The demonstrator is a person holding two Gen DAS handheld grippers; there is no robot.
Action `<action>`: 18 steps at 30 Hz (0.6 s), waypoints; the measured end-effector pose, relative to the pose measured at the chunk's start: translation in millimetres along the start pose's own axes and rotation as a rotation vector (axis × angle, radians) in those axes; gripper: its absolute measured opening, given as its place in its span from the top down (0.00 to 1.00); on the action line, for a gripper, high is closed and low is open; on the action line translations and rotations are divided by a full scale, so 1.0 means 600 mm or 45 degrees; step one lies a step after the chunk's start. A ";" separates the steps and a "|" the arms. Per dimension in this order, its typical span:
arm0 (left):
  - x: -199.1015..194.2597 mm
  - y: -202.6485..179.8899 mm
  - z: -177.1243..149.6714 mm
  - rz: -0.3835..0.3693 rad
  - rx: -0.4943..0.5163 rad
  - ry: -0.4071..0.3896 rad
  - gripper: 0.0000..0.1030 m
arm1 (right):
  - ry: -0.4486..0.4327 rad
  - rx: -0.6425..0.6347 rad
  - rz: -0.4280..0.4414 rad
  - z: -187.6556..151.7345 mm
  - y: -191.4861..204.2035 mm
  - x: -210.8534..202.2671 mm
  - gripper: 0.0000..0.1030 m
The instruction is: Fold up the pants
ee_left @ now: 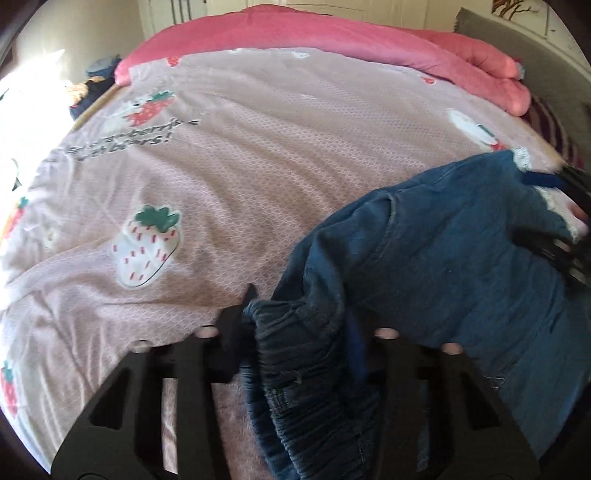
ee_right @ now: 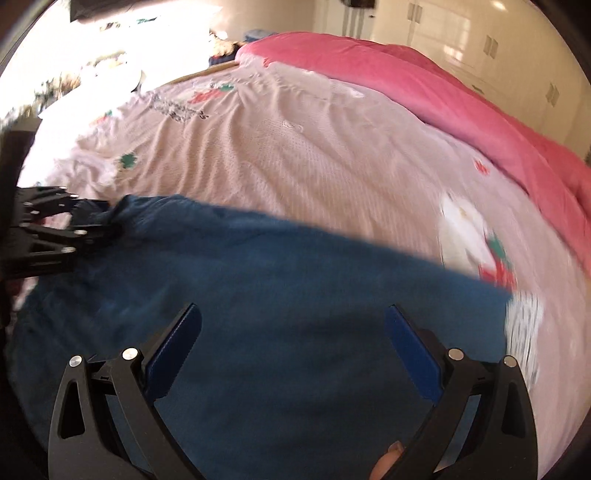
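Blue denim pants [ee_left: 461, 258] lie on a pale pink strawberry-print sheet [ee_left: 240, 166] beside a bright pink quilt [ee_left: 332, 40].

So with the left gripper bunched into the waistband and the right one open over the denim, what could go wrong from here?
1. The left gripper pinches a thick wad of elastic waistband; it could slip out or take uneven layers, skewing the fold.
2. The right gripper hangs open over the pants, holding nothing, so that side may sag or drag.
3. The loose bedsheet is already wrinkled; closing low could catch it too.

One pants [ee_left: 461, 258], two claws [ee_right: 291, 332] [ee_left: 303, 314], one sheet [ee_left: 258, 147], one pink quilt [ee_left: 332, 33].
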State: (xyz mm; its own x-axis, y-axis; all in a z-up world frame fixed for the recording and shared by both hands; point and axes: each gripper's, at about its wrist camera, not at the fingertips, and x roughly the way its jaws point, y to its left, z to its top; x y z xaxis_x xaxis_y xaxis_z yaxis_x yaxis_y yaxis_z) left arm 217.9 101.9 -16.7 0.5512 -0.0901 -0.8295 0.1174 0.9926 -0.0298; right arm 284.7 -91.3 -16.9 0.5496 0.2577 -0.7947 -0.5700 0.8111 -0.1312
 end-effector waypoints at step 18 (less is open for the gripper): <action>-0.073 -0.007 -0.013 -0.009 0.109 -0.207 0.78 | 0.001 -0.340 0.063 0.034 0.064 -0.012 0.98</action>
State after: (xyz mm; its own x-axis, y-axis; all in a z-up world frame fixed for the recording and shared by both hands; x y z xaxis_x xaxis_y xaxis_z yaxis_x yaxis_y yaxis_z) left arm 187.0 102.0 15.6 0.6756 -0.1156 -0.7282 0.1876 0.9821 0.0182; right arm 271.2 -51.1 -4.0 0.5167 0.2932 -0.8044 -0.7371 0.6303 -0.2437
